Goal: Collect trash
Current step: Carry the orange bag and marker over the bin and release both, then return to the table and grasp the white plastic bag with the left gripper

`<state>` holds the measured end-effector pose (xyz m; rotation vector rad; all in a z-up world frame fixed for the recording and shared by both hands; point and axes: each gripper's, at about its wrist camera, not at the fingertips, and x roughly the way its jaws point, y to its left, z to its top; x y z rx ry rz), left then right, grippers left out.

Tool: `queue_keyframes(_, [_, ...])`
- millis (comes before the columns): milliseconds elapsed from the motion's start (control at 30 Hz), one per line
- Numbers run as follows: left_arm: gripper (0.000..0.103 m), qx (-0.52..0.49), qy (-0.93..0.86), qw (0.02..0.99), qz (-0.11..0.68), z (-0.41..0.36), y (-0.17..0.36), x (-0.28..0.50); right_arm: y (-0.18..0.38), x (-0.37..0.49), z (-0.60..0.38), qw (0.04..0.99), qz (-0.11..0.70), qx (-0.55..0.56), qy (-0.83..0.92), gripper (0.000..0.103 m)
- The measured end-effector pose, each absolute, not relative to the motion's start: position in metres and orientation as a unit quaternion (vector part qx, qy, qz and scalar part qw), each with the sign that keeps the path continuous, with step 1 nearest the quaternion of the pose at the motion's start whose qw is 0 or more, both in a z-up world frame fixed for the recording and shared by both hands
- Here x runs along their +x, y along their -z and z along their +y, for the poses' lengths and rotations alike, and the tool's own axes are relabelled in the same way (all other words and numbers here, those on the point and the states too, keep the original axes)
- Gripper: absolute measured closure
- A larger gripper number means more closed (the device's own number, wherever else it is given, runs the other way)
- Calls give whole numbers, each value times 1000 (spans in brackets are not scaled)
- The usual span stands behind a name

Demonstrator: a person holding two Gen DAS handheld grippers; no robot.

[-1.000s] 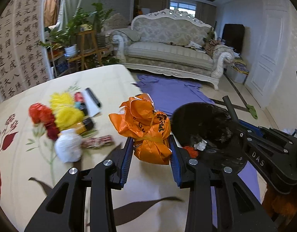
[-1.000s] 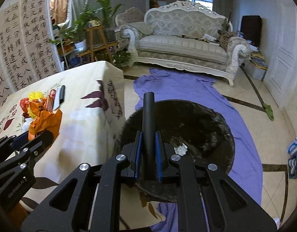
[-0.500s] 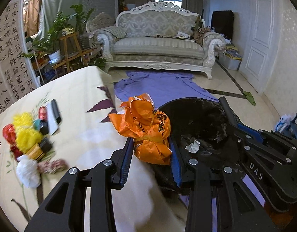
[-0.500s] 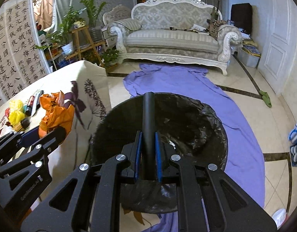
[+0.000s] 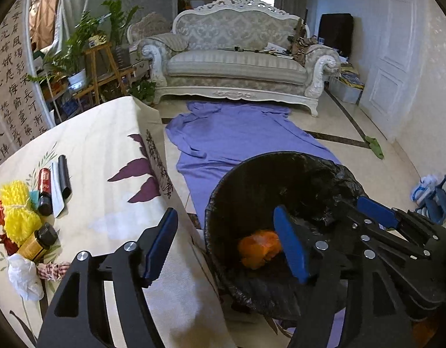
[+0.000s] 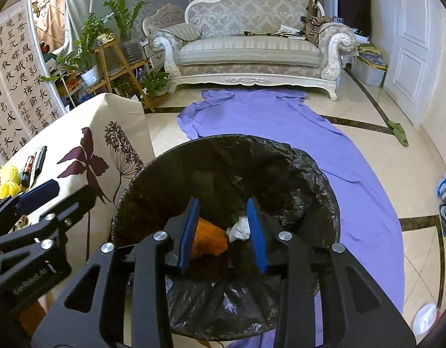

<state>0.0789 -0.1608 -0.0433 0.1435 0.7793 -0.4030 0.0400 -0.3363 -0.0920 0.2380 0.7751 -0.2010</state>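
Note:
The orange plastic bag [image 5: 259, 248] lies inside the black-lined trash bin [image 5: 237, 179], beside white crumpled paper [image 6: 239, 229]; the bag also shows in the right wrist view [image 6: 208, 242]. My left gripper [image 5: 226, 243] is open and empty over the bin's near rim at the table edge. My right gripper [image 6: 223, 232] is open and empty above the bin [image 6: 318, 174]. More trash sits on the table at the left: yellow mesh balls [image 5: 17, 211], a white wad [image 5: 24, 275], a small brown bottle [image 5: 37, 242].
The cream floral tablecloth [image 5: 107, 156] covers the table at left, with a red tube [image 5: 44, 187] and black marker [image 5: 64, 177] on it. A purple cloth [image 5: 237, 133] lies on the floor before the sofa [image 5: 237, 61]. Plants stand at the far left.
My left gripper opened and the orange bag dropped into the bin. My right gripper let go of the black bin handle and opened. Both views shifted toward the bin.

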Motion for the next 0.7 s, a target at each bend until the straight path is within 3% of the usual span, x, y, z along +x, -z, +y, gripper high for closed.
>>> queue_keyframes(200, [35,67,178,909,371,-152,36,71,88,37,-332,916,374,113,96,67])
queue_keyframes(267, [35,64,171,911,370,-145,34,69,86,37,-328,916,373,112,92,60])
queue_keyframes(700, [35,47,84,924,370,-67,28,53,74,37,-257,923,374,86,23,59])
